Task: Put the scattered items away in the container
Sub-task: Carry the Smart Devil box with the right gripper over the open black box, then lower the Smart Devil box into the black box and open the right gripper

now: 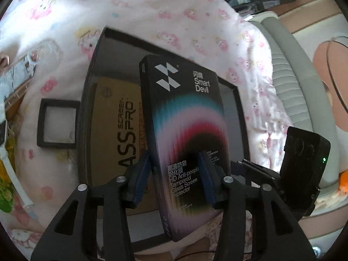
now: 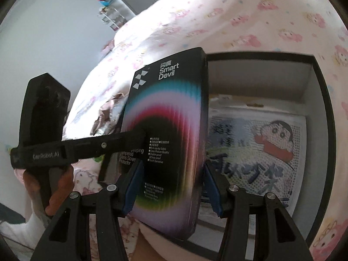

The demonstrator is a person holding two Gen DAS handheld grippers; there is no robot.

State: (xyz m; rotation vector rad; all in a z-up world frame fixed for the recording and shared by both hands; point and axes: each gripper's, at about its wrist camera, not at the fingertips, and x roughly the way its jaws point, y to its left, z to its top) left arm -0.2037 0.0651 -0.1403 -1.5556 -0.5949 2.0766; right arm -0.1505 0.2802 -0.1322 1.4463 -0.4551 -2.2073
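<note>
Smart Devil box is up in the air over the open black container on the bed. Right tongs are clamped on its sides. Left tongs straddle it too, can't tell if they're actually squeezing

In the left wrist view, the black box between the fingers of the left gripper is filling the centre and blocking the straight path to the container. A brown carton is covering the container floor at 8 o'clock. A small square frame is lying at 9 o'clock on the bedsheet, which is lying bare from 10 to 1 o'clock. In the right wrist view, the left gripper is crossing in from 9 o'clock, while a cartoon packet is covering the floor at 3 o'clock.
</note>
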